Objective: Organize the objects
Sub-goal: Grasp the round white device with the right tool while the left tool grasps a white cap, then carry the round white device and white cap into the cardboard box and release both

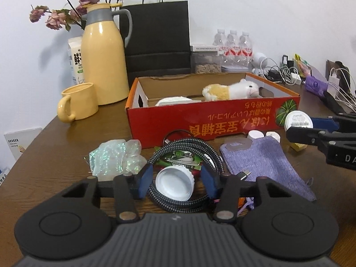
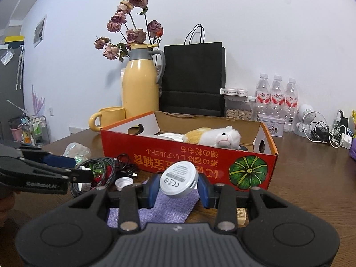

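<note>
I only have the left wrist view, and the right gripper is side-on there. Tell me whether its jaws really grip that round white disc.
Observer: They do. In the right wrist view the right gripper has its jaws shut on the round white disc, with one blue pad against each side of its rim.
Operator: Say what sits under the disc.
Observer: The purple fabric pouch shows beneath it, lying flat on the table, just in front of the red cardboard box.
Operator: Read me the disc's face.
Observer: It has a barcode label with a CE mark below. The smaller print is too fine to read.
</note>
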The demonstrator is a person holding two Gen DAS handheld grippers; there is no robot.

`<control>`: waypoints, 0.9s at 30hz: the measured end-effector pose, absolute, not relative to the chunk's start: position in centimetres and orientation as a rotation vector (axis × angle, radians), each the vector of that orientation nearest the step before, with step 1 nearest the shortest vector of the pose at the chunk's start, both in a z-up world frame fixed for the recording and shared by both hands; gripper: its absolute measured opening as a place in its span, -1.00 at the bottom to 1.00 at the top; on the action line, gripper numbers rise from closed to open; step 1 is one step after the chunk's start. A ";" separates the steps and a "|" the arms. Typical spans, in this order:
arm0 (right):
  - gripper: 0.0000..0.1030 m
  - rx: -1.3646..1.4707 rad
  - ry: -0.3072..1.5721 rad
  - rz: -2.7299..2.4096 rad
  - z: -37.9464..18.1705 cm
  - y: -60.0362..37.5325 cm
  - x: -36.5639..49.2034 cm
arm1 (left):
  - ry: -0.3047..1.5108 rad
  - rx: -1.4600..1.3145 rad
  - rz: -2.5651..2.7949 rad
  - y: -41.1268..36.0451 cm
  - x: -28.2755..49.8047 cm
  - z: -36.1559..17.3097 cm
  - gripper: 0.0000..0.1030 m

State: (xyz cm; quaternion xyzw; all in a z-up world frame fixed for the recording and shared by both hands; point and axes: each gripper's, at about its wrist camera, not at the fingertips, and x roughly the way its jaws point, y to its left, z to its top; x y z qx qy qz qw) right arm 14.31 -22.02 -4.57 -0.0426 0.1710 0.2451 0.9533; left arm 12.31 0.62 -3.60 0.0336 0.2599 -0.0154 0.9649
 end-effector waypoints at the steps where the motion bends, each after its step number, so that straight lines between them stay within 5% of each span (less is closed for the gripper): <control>1: -0.30 -0.086 0.349 0.500 -4.6 -22.0 14.3 | 0.532 0.067 -0.032 0.7 12.5 -3.7 -0.01; 6: -0.30 -0.081 0.352 0.503 -4.6 -22.1 14.4 | 0.550 0.055 -0.048 1.1 12.8 -4.1 -0.02; 8: -0.30 -0.078 0.353 0.505 -4.6 -22.1 14.4 | 0.551 0.059 -0.055 1.1 12.8 -4.1 -0.21; 27: -0.30 -0.072 0.352 0.538 -4.5 -22.0 14.5 | 0.382 0.020 -0.015 1.3 10.6 -1.0 -0.22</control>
